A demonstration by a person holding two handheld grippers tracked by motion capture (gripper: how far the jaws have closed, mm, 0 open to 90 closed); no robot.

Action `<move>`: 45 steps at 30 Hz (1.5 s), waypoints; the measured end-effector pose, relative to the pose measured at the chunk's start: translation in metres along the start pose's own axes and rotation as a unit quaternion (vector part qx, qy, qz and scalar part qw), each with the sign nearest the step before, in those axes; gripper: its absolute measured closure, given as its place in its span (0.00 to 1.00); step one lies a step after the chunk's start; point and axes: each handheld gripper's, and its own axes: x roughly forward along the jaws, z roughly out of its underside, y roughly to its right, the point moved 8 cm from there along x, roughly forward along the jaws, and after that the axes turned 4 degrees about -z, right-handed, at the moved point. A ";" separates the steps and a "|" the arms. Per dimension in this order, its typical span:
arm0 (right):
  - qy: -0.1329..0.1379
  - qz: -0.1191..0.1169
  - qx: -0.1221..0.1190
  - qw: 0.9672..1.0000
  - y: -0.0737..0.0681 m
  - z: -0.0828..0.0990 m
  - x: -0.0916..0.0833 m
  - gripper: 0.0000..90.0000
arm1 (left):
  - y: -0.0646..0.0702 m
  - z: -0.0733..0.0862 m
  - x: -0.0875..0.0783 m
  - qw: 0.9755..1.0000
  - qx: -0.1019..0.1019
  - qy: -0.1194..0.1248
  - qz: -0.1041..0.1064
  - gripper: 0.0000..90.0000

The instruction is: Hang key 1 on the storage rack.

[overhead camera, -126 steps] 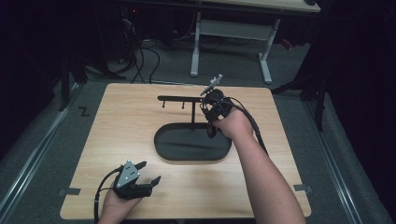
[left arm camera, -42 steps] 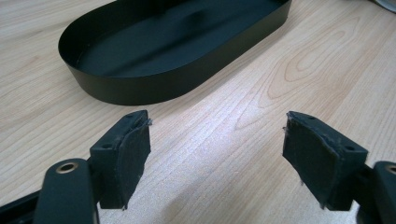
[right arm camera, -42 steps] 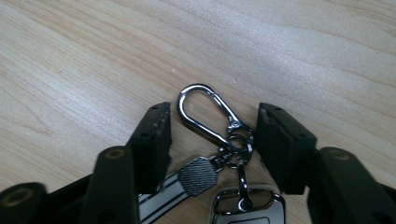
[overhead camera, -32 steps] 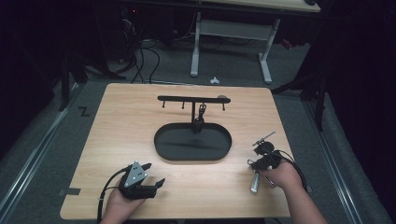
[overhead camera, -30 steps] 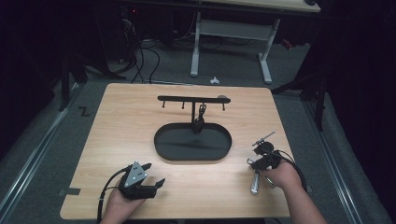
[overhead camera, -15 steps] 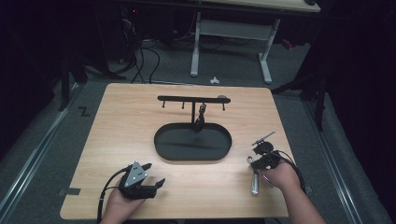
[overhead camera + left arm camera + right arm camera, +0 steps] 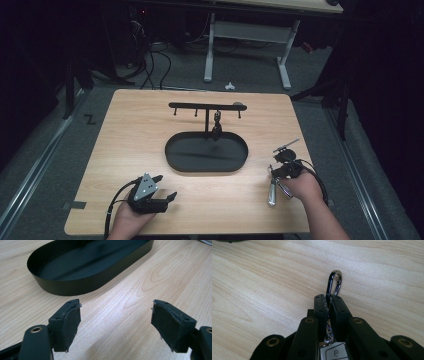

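My right tongs (image 7: 327,305) are clenched on the metal clip (image 7: 334,283) of a car key (image 7: 336,353). Their jaws have just been closing, and now the clip's shank sits pinched between the two pads while its rounded loop sticks out past the tips, just over the wood. The key's silver body with its button lies under the jaws, close to my hand. From above, these right tongs (image 7: 283,165) sit at the near right of the surface (image 7: 130,130), and the key (image 7: 273,190) hangs down from them toward the near edge, touching or nearly touching the wood; I cannot tell which.

My left tongs (image 7: 115,325) are released: the pads stand wide apart with bare wood between them and nothing in their grip. From above they (image 7: 159,192) rest at the near left of the surface, in my left hand (image 7: 131,216), pointing toward the middle.

Just beyond the left tongs lies the black oval tray (image 7: 75,287), low-walled and dark inside. In the high view this tray (image 7: 175,162) sits in the middle of the surface, well apart from both tongs. From its far side rises a black stand with a crossbar (image 7: 200,105) carrying small hooks, and one dark item (image 7: 216,131) hangs from it beside the post.
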 end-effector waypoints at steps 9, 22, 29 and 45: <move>0.015 -0.025 0.024 0.999 0.001 0.000 0.000 0.94 | 0.001 0.001 0.001 1.000 0.004 -0.003 0.002 0.27; 0.004 0.008 0.033 0.999 0.010 0.003 0.004 0.79 | 0.002 0.001 0.001 1.000 0.008 -0.006 0.004 0.27; -0.008 0.032 0.019 0.999 0.009 -0.003 0.006 0.65 | 0.003 0.001 0.002 1.000 0.010 -0.006 0.005 0.27; -0.005 0.027 0.029 0.999 0.001 -0.016 0.009 0.61 | 0.004 0.001 0.001 1.000 0.011 -0.006 0.008 0.27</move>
